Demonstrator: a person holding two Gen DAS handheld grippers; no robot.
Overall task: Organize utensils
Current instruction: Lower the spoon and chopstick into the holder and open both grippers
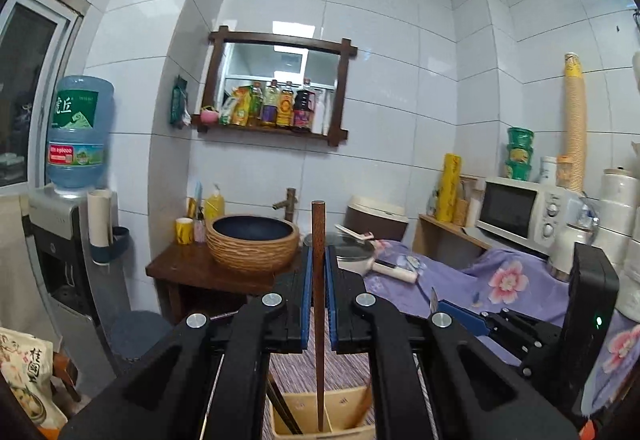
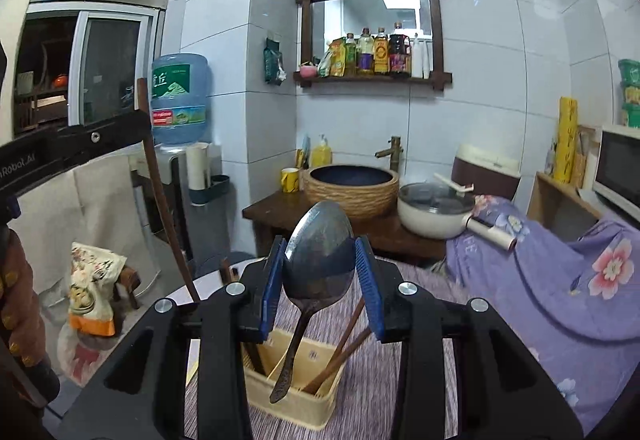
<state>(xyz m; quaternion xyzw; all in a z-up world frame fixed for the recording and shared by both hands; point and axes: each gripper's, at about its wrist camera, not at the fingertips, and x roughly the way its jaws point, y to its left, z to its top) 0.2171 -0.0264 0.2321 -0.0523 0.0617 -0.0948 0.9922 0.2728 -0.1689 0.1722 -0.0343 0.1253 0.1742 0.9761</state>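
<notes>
Two utensils are up in the air at once, so watch yourself here: your left gripper has its blue pads pinched tight on a dark wooden chopstick, which stands upright with its tip hanging just over the beige divided holder, while your right gripper sits part-way open, clamped across the bowl of a metal spoon whose handle dangles down toward that same holder. The spoon is the worry, I'd say: the pads grip a curved, slick bowl by its edges, so a jolt could let it swivel or slide out, and the swinging handle could catch the holder's wall or the wooden pieces already leaning inside. The chopstick is held near mid-length, and a tilt could send its tip into a divider rather than a slot. The holder is light-looking, so a snag might tip it. It stands on a striped purple-grey mat, with a floral purple cloth draped just beside it. Beyond, white tiled walls, a woven-sided basin on a dark wooden stand, a microwave and a water dispenser bottle.
</notes>
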